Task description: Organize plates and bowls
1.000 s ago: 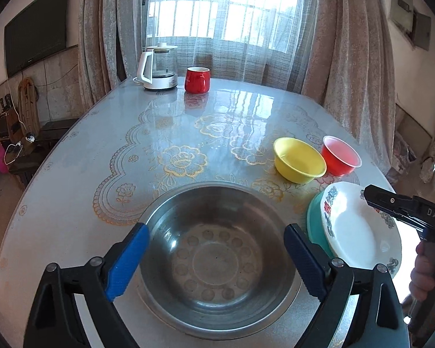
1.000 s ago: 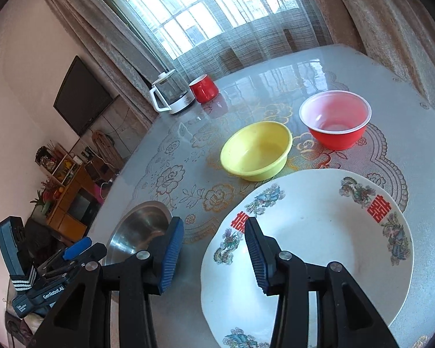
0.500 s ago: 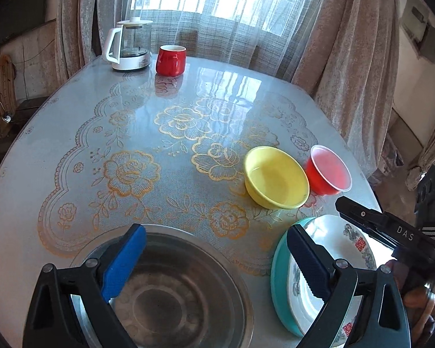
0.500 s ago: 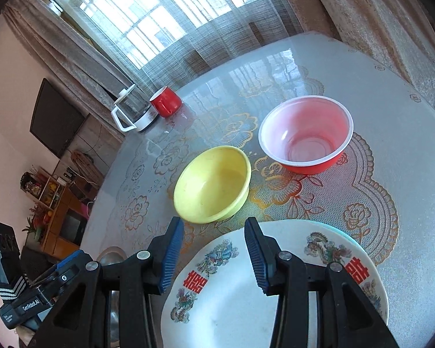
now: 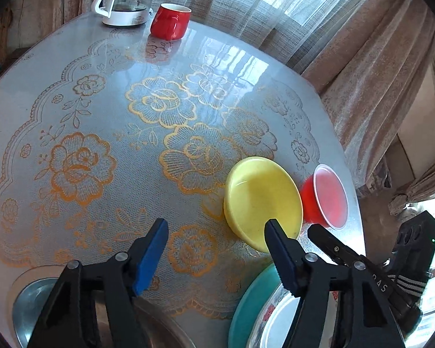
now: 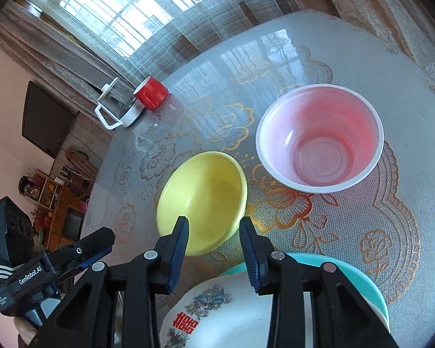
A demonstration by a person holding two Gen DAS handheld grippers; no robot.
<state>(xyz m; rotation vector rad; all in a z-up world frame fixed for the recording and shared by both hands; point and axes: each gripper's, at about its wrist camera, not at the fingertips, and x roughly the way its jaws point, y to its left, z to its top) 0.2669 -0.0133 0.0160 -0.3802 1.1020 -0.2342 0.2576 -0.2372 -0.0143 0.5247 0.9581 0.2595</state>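
A yellow bowl (image 5: 264, 200) stands on the table beside a red plastic bowl (image 5: 324, 197) with a white rim. My left gripper (image 5: 216, 221) hovers just left of the yellow bowl, its jaws closing over bare tablecloth, its right fingertip by the bowl's near rim. A steel bowl (image 5: 32, 304) lies under its left finger. My right gripper (image 6: 214, 220) hangs over the near rim of the yellow bowl (image 6: 200, 200), jaws closing, pads not seen pressing on it. Beneath it a white flowered plate (image 6: 217, 319) rests on a teal plate (image 6: 348, 269). The red bowl (image 6: 319, 139) is empty.
A glass kettle (image 5: 124, 0) and a red mug (image 5: 171, 23) stand at the far edge by the curtained window. The round table (image 5: 116, 92) wears a gold flowered lace cover. The right table edge runs close behind the red bowl.
Both grippers moved forward to the yellow bowl. The steel bowl slid out to the left view's lower corner, the plates sank low in the right view. Both pairs of jaws narrowed.
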